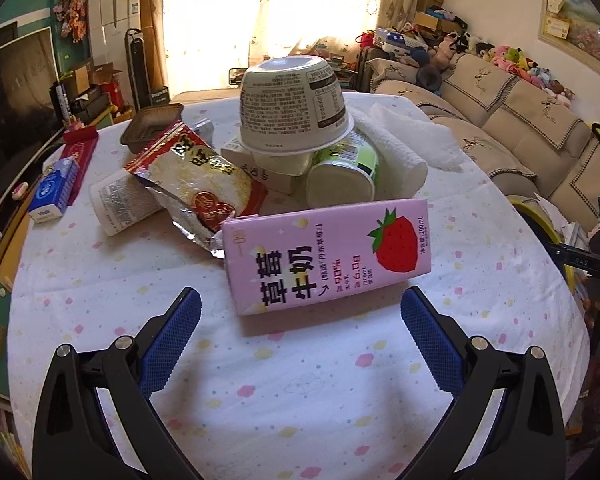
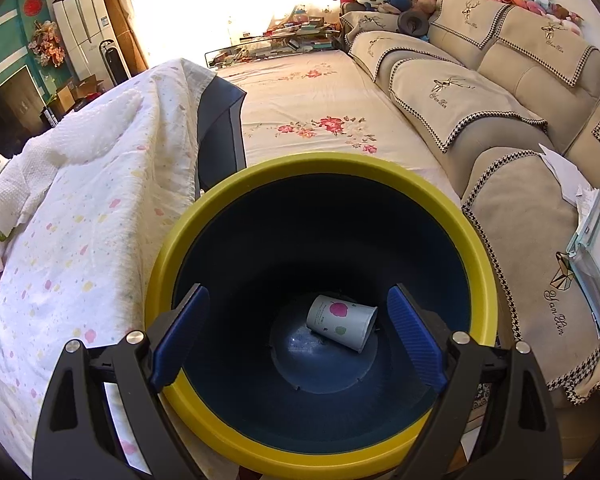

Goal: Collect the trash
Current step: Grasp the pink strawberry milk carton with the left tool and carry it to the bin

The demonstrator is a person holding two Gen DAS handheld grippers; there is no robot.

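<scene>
A pink strawberry milk carton (image 1: 328, 256) lies on the table just beyond my open left gripper (image 1: 300, 304). Behind it is a pile: a red snack bag (image 1: 198, 178), an upturned white bowl (image 1: 294, 106), a green-labelled cup (image 1: 346, 174) on its side, another white cup (image 1: 118, 204) and a crumpled paper towel (image 1: 400, 144). My right gripper (image 2: 298, 308) is open and empty above the yellow-rimmed blue bin (image 2: 482, 264). A white cup with apple prints (image 2: 340, 320) lies at the bin's bottom.
The table wears a white spotted cloth (image 1: 300, 392). A brown basket (image 1: 152, 128), a blue tissue pack (image 1: 54, 192) and a red box (image 1: 82, 160) sit at its left. A beige sofa (image 2: 500, 120) stands right of the bin. The bin's rim shows at the table's right (image 1: 540, 220).
</scene>
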